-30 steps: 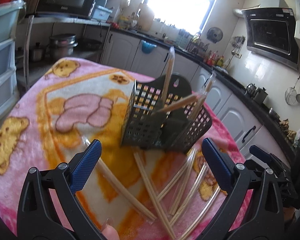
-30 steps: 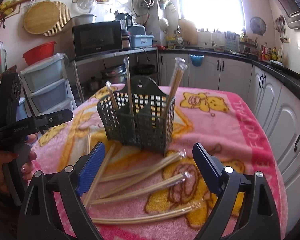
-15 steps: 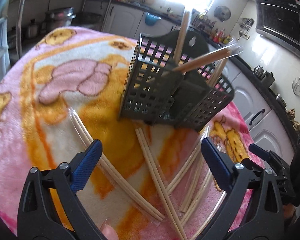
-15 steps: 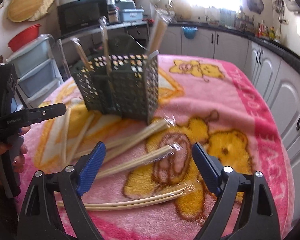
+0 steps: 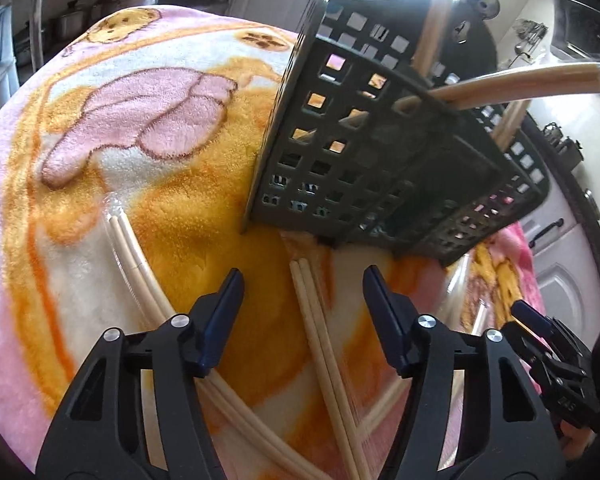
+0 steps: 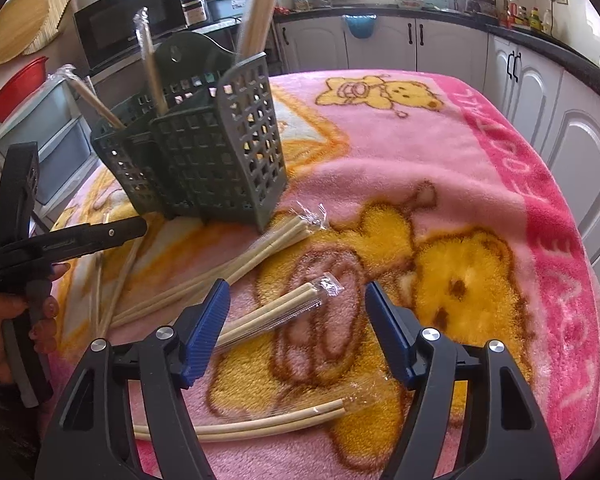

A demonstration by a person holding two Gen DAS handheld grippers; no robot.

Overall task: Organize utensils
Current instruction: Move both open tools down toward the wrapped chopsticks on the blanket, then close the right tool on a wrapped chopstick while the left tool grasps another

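Note:
A dark green perforated utensil holder [image 5: 364, 160] [image 6: 204, 148] stands on the pink bear blanket with several wrapped chopstick pairs upright in it. More wrapped pairs lie flat on the blanket. My left gripper [image 5: 303, 300] is open low over one pair [image 5: 320, 344], its jaws on either side of it; another pair [image 5: 140, 268] lies to its left. My right gripper [image 6: 298, 308] is open around the wrapped end of a pair [image 6: 276, 312]. Another pair [image 6: 252, 252] lies beyond it and a curved pair [image 6: 268, 420] lies nearer. The left gripper also shows in the right wrist view [image 6: 60, 240].
The blanket [image 6: 440, 160] covers a table with edges near white kitchen cabinets [image 6: 540, 92] on the right. Plastic drawers [image 6: 56, 136] and a microwave [image 6: 128, 28] stand beyond the left side. The right gripper shows at the lower right of the left wrist view [image 5: 556, 360].
Both grippers have dropped lower and closer to the chopsticks on the blanket, and their jaws have narrowed. The holder now looms larger in both views.

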